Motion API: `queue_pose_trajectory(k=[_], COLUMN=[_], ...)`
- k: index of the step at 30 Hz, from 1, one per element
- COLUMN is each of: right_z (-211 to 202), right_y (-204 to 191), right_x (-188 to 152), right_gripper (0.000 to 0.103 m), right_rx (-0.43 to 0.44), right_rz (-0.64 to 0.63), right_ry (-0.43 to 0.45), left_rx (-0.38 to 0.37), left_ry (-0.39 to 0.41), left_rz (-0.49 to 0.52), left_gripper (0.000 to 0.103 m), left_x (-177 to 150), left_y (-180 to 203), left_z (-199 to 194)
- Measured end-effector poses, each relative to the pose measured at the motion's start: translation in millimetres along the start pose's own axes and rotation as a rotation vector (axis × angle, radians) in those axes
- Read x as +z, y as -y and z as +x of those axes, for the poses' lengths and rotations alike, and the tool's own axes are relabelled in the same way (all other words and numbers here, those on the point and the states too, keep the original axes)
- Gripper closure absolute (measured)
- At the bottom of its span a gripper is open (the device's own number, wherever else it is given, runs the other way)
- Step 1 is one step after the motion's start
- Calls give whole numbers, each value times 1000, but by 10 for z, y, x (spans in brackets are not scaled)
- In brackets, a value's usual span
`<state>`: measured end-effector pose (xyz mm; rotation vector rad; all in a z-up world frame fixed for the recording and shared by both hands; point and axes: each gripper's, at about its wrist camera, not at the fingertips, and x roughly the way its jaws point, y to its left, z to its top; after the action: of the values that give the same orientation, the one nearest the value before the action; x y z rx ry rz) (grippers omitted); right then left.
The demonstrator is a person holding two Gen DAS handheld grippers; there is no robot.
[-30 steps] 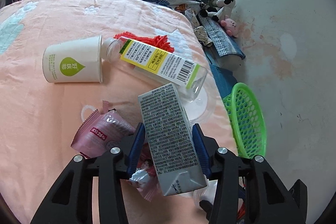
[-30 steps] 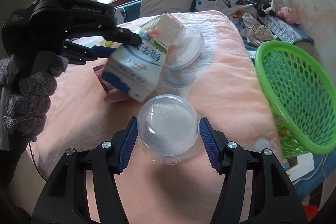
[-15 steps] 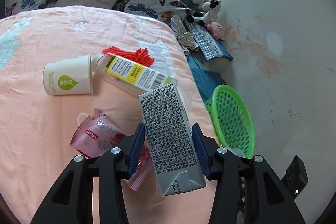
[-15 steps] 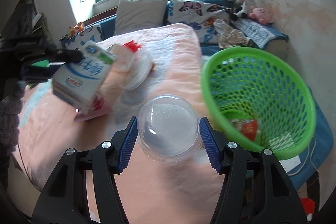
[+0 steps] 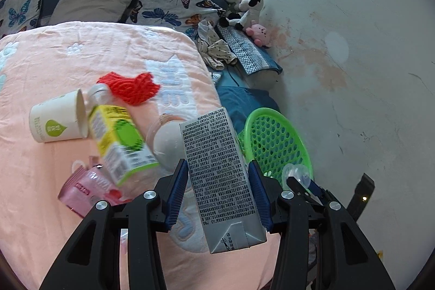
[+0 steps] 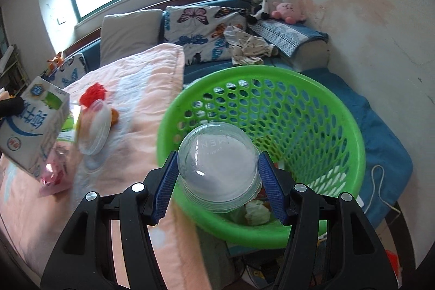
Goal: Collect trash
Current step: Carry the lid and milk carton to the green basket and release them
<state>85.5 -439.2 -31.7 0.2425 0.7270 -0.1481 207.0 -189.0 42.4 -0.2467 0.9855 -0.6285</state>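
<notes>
The right gripper (image 6: pixel 217 178) is clamped on a clear dome lid (image 6: pixel 217 167), both blue pads pressing its sides. The lid hangs over the near rim of the green basket (image 6: pixel 339 110), above crumpled waste (image 6: pixel 257 212) lying in the bottom. The left gripper (image 5: pixel 218 190) is clamped on a milk carton (image 5: pixel 220 173), held lengthwise between the pads, printed side up, above the pink blanket (image 5: pixel 40 59). The basket stands beyond the blanket's edge, to the right of the carton. On the blanket, left of the carton, lie a paper cup (image 5: pixel 54 122) on its side, a labelled bottle (image 5: pixel 117 137), blurred, a pink wrapper (image 5: pixel 87 186), a red mesh piece (image 5: pixel 130 86) and a clear round lid (image 5: pixel 163 140).
</notes>
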Motion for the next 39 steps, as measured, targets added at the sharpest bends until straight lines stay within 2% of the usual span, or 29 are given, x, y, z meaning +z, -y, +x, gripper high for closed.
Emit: queue_pose_trajectory(k=[6,10,24,34,39], right_z=[142,179,24,-84,-136], right_y=[149,226,453,442,417], right_x=[20,18,-60,-137,-141], right_gripper=[42,34,33,33,33], right_rx=[-29,-37,-58,-44,-37], right_rz=[18,36,55,69,75], right_ry=[-19,-23,2,17,27], left_rx=[-29,-38,-41,-26,-45], left_ry=[-25,-46,-134,-182,-183], left_rz=[35,68,165,204,210], left_gripper=[58,58,58,58,50], left_x=[119,195,296,245,204], left_y=[218,394,962,1145,1161], left_z=[207,384,1176,1518,1517])
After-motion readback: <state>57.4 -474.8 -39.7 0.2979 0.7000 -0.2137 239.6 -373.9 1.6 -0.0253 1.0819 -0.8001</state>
